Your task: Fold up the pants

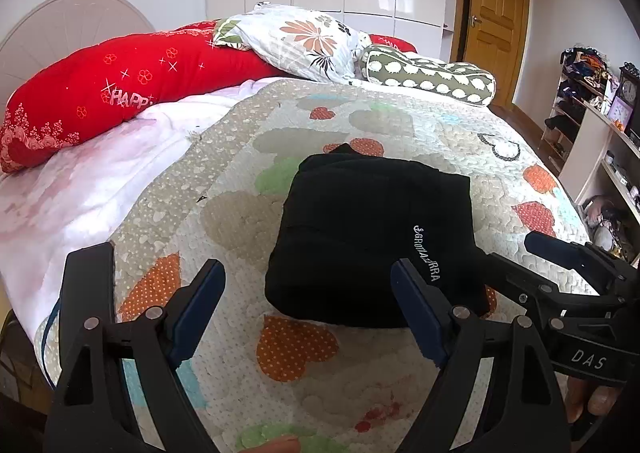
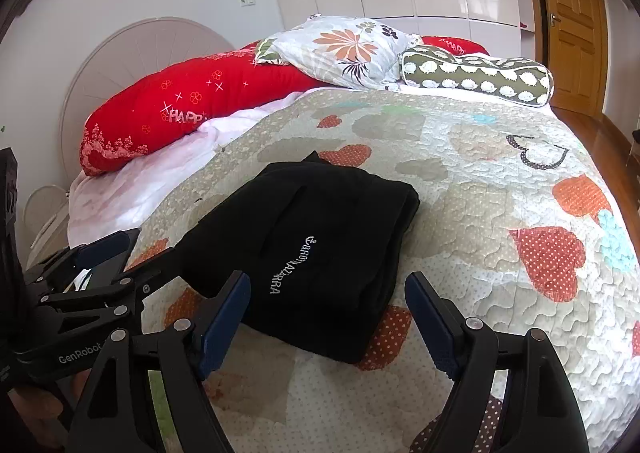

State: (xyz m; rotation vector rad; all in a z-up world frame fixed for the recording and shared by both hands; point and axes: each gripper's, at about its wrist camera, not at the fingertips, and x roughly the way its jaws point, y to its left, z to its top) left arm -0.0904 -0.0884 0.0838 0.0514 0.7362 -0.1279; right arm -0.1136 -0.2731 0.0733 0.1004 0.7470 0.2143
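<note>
Both the left claw (image 1: 308, 309) and the right claw (image 2: 328, 317) are held wide open and empty, just short of the black pants (image 2: 316, 249). The pants lie folded in a compact stack on the heart-patterned quilt (image 2: 500, 157), toward the bed's near edge. The fold appears finished; any last smoothing is best done lightly, so the layers are not dragged.

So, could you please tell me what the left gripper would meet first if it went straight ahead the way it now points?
Most likely the folded black pants: they lie on the quilt just ahead of the open left gripper, slightly toward its right jaw. Depth is hard to judge in this fisheye view.
</note>
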